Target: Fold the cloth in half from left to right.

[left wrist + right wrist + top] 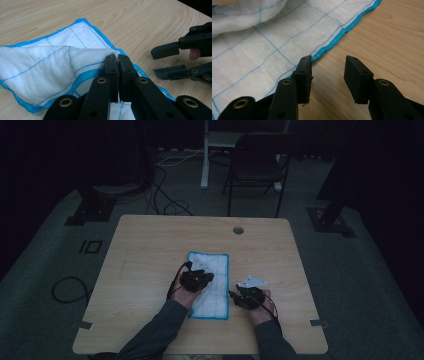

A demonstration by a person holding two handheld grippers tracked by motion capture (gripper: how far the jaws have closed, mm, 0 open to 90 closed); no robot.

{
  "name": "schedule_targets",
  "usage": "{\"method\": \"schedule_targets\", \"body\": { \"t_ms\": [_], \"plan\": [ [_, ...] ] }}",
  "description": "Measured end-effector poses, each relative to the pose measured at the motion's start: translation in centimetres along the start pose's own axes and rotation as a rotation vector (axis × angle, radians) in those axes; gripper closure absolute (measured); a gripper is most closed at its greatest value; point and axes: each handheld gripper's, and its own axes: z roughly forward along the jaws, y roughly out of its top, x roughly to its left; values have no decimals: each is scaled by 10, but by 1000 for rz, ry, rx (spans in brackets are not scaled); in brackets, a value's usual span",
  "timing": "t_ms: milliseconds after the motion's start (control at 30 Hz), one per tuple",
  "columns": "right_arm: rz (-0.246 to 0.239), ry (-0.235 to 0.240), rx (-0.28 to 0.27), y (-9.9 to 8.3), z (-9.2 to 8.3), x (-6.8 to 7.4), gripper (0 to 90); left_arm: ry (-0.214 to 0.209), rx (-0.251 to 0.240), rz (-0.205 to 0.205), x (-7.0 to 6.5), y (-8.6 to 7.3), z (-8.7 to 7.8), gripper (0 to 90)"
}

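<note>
Black jaws of the left gripper (117,75) rose from the bottom centre of the left gripper view, clenched together on a pinch of the cloth (50,67), a white cloth with a blue grid and a blue hem; a tuft of fabric showed between the tips, and the pinched part stood lifted and folded back over the flat layer beneath. Out from those jaws the cloth spread toward the left and upper left of that frame, while the right gripper (172,61) sat at the right edge, just off the hem. In the right gripper view, the right gripper (328,75) stood released, its jaws parted over bare table (387,37), with the left jaw touching or just beside the blue hem, which ran from there toward the upper right of the frame; the cloth lay to the upper left. From the high view the cloth (217,265) lay at the centre of the table (150,250), its long axis running from bottom to top of the frame, the left gripper (196,280) over its left half and the right gripper (248,295) just right of its lower right edge. As a judgement, any grasp by the free gripper would call for a small shift toward that hem.
</note>
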Motion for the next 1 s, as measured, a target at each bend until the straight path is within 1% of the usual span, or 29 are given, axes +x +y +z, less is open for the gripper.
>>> {"method": "schedule_targets", "body": {
  "t_ms": [167,333,433,633,800,867,933,1000],
  "plan": [
    [5,-2,4,0,0,-1,576,-5,18,-2,-1,1,8,883],
    [7,-3,7,0,0,-1,576,-8,46,17,-2,2,17,883],
    [7,-4,10,-1,1,-1,575,-9,62,15,-3,2,24,882],
    [9,-6,12,-1,1,-2,575,-10,90,27,-5,2,36,882],
    [9,-6,13,-1,1,-2,575,-11,125,39,-5,0,45,878],
    [8,-7,13,-1,2,-2,575,-21,122,21,-4,-1,47,857],
    [7,-8,14,-1,2,-2,575,-31,115,16,-4,-1,46,797],
    [9,-7,14,-1,1,-2,573,-36,104,25,-6,0,42,729]
  ]
}}
